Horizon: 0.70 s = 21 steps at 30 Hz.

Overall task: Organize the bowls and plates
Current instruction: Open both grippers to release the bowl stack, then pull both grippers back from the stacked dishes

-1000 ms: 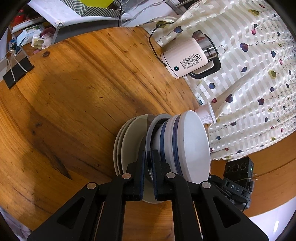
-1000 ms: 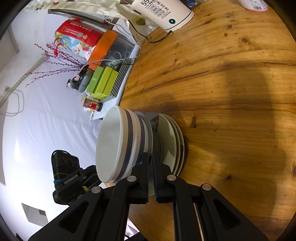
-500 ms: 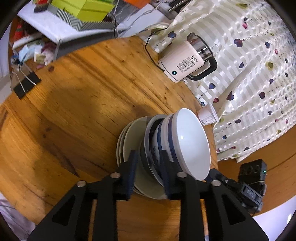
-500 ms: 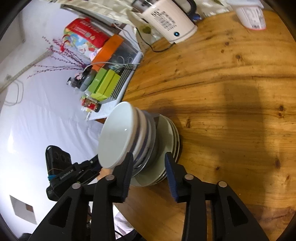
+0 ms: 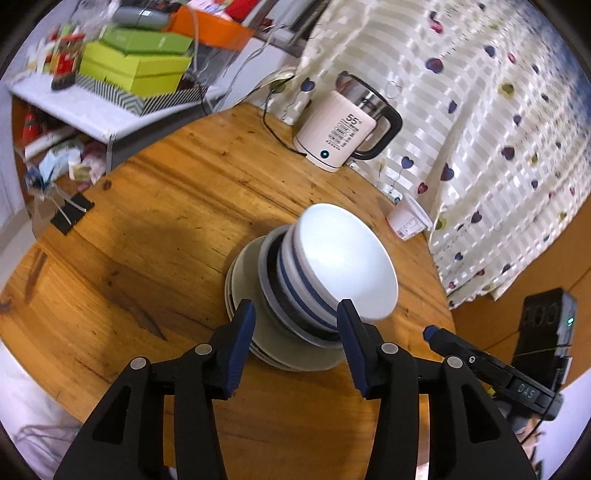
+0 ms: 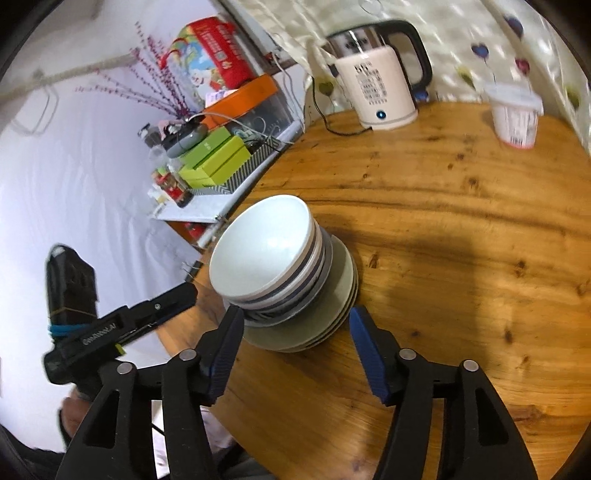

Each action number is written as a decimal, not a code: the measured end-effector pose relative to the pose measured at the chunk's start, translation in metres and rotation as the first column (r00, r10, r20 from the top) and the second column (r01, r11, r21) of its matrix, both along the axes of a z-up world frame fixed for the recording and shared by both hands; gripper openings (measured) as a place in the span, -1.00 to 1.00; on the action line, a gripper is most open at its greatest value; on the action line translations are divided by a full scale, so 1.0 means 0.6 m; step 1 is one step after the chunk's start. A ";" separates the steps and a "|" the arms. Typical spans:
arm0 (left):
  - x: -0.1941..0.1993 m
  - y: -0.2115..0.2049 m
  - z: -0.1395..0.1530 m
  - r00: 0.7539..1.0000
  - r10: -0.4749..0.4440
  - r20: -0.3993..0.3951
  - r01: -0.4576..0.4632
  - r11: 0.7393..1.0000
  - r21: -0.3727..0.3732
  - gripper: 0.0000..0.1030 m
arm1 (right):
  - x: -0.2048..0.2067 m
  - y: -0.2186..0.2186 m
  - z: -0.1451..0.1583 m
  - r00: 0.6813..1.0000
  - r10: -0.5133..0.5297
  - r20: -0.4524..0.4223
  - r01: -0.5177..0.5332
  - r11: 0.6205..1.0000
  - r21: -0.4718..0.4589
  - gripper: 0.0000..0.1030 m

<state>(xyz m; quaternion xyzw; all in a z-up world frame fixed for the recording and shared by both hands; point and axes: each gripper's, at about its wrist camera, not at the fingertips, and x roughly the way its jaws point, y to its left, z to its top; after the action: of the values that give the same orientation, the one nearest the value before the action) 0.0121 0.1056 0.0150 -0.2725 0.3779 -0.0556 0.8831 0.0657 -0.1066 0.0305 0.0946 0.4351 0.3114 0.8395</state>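
A stack of bowls [image 5: 343, 266] with blue bands sits nested on a stack of plates [image 5: 258, 332], and the whole pile rests on a round wooden table [image 5: 155, 229], near the table's edge. The top bowl is white inside and its mouth faces up; the pile rises straight from the tabletop, plates at the bottom, bowls above.

Farther back on the table stand a white electric kettle [image 5: 341, 134] with a black handle and a cord, and a small white cup [image 5: 408, 221] with a printed label, both against a pale curtain [image 5: 480, 129] dotted with hearts. Beside the table a low white shelf [image 5: 92, 107] carries green boxes [image 5: 133, 66] and an orange bin [image 5: 210, 27]. The wall in the right wrist view is plain white.

The left gripper [image 5: 295, 325] is spread, its jaws having just been opening; the fingers stand either side of the pile's near rim without pressing on it. The right gripper [image 6: 295, 328] is likewise spread and has just been opening, its fingers flanking the opposite rim of the plates [image 6: 295, 336], clear of them. Each gripper shows at the edge of the other's view.
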 end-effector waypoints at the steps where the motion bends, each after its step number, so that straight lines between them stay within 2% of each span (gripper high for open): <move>1: -0.002 -0.005 0.002 1.000 -0.004 0.005 0.004 1.000 0.016 -0.08 | -0.006 0.003 0.002 1.000 0.004 0.013 -0.004 1.000 -0.015 0.22; 5: -0.012 -0.025 0.011 1.000 -0.019 0.025 0.017 0.995 0.094 -0.05 | -0.026 0.013 0.008 0.998 0.015 0.062 -0.010 0.997 -0.077 0.33; 12: -0.029 -0.047 0.012 0.999 -0.034 0.032 0.027 0.981 0.191 -0.03 | -0.053 0.028 0.012 0.992 0.031 0.121 -0.012 0.988 -0.155 0.40; 17: -0.035 -0.062 0.006 0.999 -0.040 0.021 0.033 0.963 0.266 -0.03 | -0.066 0.037 0.007 0.989 0.045 0.140 -0.017 0.981 -0.194 0.42; 21: -0.038 -0.075 0.001 0.998 -0.060 0.012 0.054 0.953 0.299 -0.03 | -0.068 0.044 0.001 0.988 0.050 0.143 -0.018 0.977 -0.214 0.42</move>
<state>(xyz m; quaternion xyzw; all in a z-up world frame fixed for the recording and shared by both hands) -0.0107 0.0609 0.0156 -0.1246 0.3804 -0.0261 0.9160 0.0247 -0.0801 0.0308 -0.0260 0.4039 0.2838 0.8693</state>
